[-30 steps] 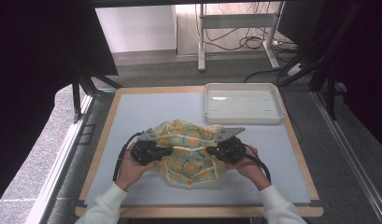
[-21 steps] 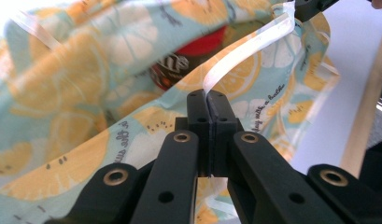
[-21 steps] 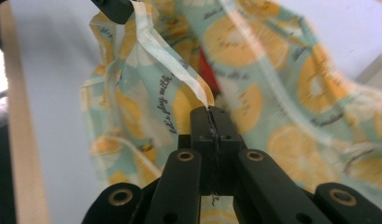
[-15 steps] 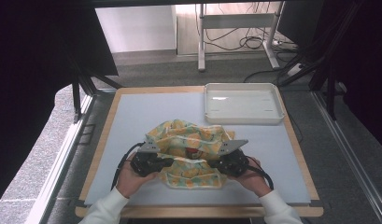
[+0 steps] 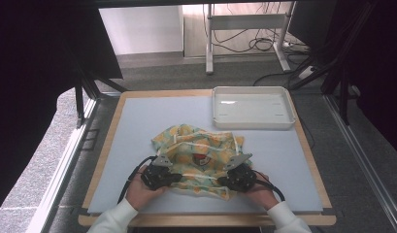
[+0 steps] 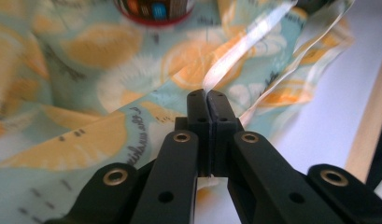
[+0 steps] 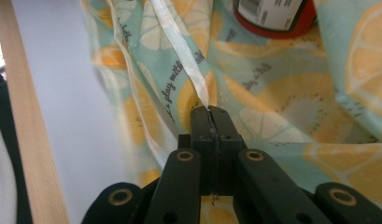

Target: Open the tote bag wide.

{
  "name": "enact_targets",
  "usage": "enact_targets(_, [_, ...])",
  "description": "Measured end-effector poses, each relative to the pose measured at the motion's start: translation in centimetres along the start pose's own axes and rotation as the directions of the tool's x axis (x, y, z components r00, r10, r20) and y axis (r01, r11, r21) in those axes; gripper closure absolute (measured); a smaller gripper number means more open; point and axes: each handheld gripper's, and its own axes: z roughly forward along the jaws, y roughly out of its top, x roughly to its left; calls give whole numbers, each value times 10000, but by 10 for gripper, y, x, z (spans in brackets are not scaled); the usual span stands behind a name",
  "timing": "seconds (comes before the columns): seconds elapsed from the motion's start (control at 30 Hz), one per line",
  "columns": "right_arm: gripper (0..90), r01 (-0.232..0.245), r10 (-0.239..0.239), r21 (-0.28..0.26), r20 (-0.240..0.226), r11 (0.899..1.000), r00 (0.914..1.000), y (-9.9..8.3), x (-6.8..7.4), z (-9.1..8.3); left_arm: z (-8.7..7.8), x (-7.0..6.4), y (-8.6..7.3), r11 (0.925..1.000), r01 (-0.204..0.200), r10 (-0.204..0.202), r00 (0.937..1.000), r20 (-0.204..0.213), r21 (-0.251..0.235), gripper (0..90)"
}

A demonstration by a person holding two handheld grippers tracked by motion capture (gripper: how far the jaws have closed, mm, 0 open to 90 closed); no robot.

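The left gripper (image 6: 207,100) is pinching the near edge of the lemon-print bag (image 5: 198,155), its jaws closed on the pale sealing strip (image 6: 244,46) that runs away from the tips. The right gripper (image 7: 211,116) is doing the same at the other end of that edge, jaws pressed together on the strip. In the high view both grippers, left (image 5: 174,178) and right (image 5: 224,182), are sitting at the bag's near corners with the bag spreading away from them over the blue table mat (image 5: 138,126).

Judging from this, the grasp is done and the bag's mouth is being held at both ends; what remains looks like drawing the edge taut or closing it, and perhaps carrying the bag on.

Just beyond each pair of tips a red-rimmed container (image 6: 153,11) is lying inside the bag, cut off by the frame's top, so its label and shape are hard to read. Whether the strip is sealed between the grippers cannot be told. Farthest off, well beyond the bag and ahead of the right gripper, the white tray (image 5: 288,114) is standing with nothing visible inside.
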Motion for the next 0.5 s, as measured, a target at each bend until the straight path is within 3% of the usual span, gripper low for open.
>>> enact_targets(0.23, [852,-190,190,-8,14,9998,9998,-2,-4,3,10,1,-1,9996,-107,110,9999,-107,244,882])
enact_targets(0.37, [684,94,-88,-300,198,9995,9998,-1,-2,-1,6,0,-1,9999,-125,126,9999,-51,87,756])
enact_targets(0.5, [456,13,4,-1085,156,9941,9999,4,0,-13,-12,-6,5,9969,-347,340,9994,-113,-705,541])
